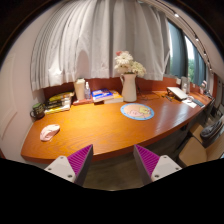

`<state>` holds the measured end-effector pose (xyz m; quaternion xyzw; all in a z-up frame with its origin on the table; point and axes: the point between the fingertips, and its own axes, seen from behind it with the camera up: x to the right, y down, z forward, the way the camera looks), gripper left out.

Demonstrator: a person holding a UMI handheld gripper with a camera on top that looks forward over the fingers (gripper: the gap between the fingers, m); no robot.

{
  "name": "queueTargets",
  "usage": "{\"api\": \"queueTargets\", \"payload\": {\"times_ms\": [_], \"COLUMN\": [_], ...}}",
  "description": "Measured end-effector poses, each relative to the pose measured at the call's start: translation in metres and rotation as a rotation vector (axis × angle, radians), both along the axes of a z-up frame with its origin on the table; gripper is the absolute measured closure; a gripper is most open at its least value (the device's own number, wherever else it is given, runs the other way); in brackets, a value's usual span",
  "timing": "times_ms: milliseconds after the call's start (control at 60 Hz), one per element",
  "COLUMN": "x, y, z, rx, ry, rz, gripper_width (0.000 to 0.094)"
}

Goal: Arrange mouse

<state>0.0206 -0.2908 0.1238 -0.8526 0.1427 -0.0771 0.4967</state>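
Observation:
A pale mouse (49,131) lies on the left part of a long curved wooden desk (100,130), well ahead of my fingers and to the left. A round blue and cream mat (137,111) lies mid-desk, farther right. My gripper (113,160) is held back from the desk's near edge, above the floor. Its two fingers with magenta pads (80,158) stand wide apart with nothing between them.
A white jug of flowers (128,78) stands at the back of the desk. Books (58,101) and a box (80,89) are at the back left. A laptop (184,95) is at the far right, a chair (212,128) beside it. Curtains hang behind.

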Motion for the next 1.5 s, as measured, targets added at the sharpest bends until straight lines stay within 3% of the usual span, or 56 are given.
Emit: {"api": "queueTargets", "payload": {"times_ms": [67, 133, 300, 467, 717, 983, 1050, 1200, 1417, 1500], "x": [-0.074, -0.122, -0.216, -0.276, -0.321, -0.33, -0.33, -0.323, -0.324, -0.323], "y": [0.035, 0.049, 0.084, 0.138, 0.223, 0.282, 0.289, 0.3, 0.304, 0.309], "z": [-0.07, -0.091, -0.117, -0.122, -0.124, -0.129, -0.134, -0.139, -0.142, -0.141], "rx": [-0.039, -0.075, -0.127, -0.121, -0.117, -0.144, -0.168, -0.207, -0.308, -0.347], "ry": [0.027, 0.048, 0.082, 0.091, 0.078, 0.063, 0.057, 0.037, 0.039, 0.037], "rz": [0.058, 0.112, 0.24, 0.311, 0.361, 0.341, 0.34, 0.321, 0.385, 0.413], "gripper_width": [0.0121, 0.012, 0.0111, 0.0119, 0.0122, 0.0151, 0.0197, 0.0409, 0.0546, 0.0546]}}
